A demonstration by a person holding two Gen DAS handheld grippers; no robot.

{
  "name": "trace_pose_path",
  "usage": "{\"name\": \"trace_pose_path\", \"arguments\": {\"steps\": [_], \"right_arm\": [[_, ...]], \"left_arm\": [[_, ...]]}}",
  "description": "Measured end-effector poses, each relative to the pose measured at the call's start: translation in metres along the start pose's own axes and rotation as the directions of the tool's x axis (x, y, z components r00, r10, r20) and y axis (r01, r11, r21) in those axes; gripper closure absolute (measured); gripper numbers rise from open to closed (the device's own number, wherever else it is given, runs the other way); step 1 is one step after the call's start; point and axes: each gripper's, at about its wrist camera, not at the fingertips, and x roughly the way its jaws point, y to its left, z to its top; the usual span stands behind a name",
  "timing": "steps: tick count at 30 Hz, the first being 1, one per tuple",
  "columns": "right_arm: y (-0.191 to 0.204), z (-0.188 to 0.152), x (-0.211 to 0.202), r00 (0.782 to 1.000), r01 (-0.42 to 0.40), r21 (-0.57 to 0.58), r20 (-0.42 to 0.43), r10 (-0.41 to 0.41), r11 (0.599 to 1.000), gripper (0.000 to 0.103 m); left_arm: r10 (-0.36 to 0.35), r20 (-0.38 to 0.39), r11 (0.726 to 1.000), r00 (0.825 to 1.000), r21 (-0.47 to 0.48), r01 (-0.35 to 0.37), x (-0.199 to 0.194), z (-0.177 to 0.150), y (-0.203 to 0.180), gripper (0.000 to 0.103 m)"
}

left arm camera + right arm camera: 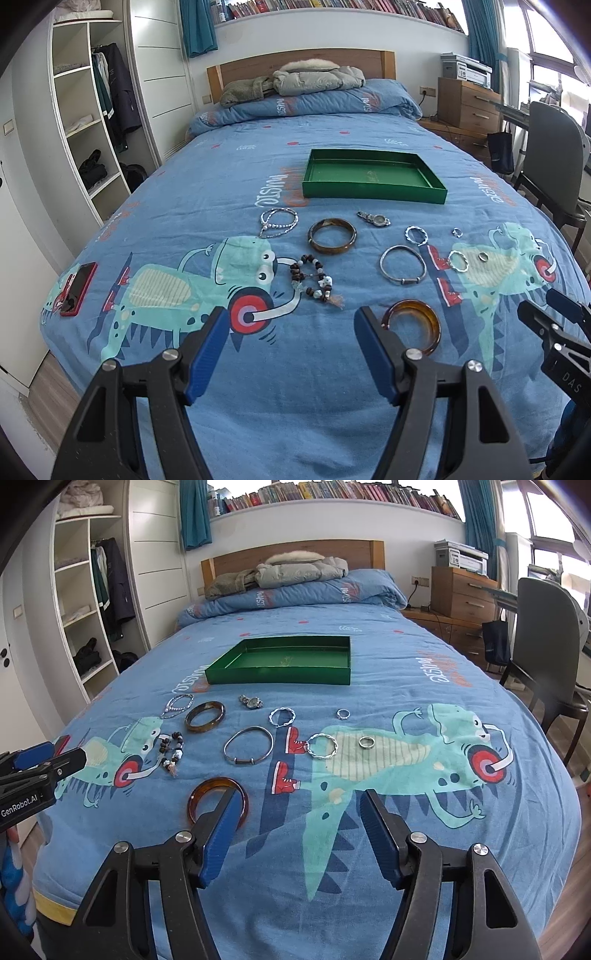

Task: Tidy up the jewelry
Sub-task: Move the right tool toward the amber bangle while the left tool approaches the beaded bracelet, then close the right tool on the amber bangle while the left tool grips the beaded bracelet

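Blue bedspread (295, 406) carries jewelry before green tray (373, 194); we see left gripper (288, 350) and right gripper (299, 834) both agape, empty; amber bangle (207, 794) nearby.

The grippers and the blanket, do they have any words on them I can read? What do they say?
"GenRobot.AI": white letters on the left gripper, seen from the right wrist view.
"DAS": on the right gripper, at the picture's edge; it may be cut off.
Upside-down white and orange words on the bedspread: too distorted to read surely.
Book spines on the shelf: too small to read.
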Motion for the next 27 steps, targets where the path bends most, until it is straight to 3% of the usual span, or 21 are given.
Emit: {"name": "trace_pose_path", "arguments": {"steps": [8,14,22,27], "right_arm": [[0.008,0.007,0.027,0.998,-0.035,-0.021,-0.044,0.034,0.999,0.044],[0.018,0.009,0.056,0.987,-0.119,-0.032,-0.109,0.114,0.992,0.051],[0.033,0.006,0.113,0.949,-0.212,-0.044,-0.246,0.195,0.976,0.056],[0.045,-0.002,0.138,0.941,-0.207,-0.114,-0.294,0.167,0.972,0.058]], "left_arm": [[-0.001,-0.042,1.000,0.999,-0.022,0.000,0.031,0.006,0.009,0.036],[-0.044,-0.105,0.997,0.994,-0.073,0.036,0.067,0.013,0.021,0.036],[-0.174,-0.203,0.976,0.964,-0.169,0.140,0.130,0.021,0.030,0.037],[-0.209,-0.233,0.972,0.950,-0.156,0.176,0.165,0.027,0.017,0.038]]}}
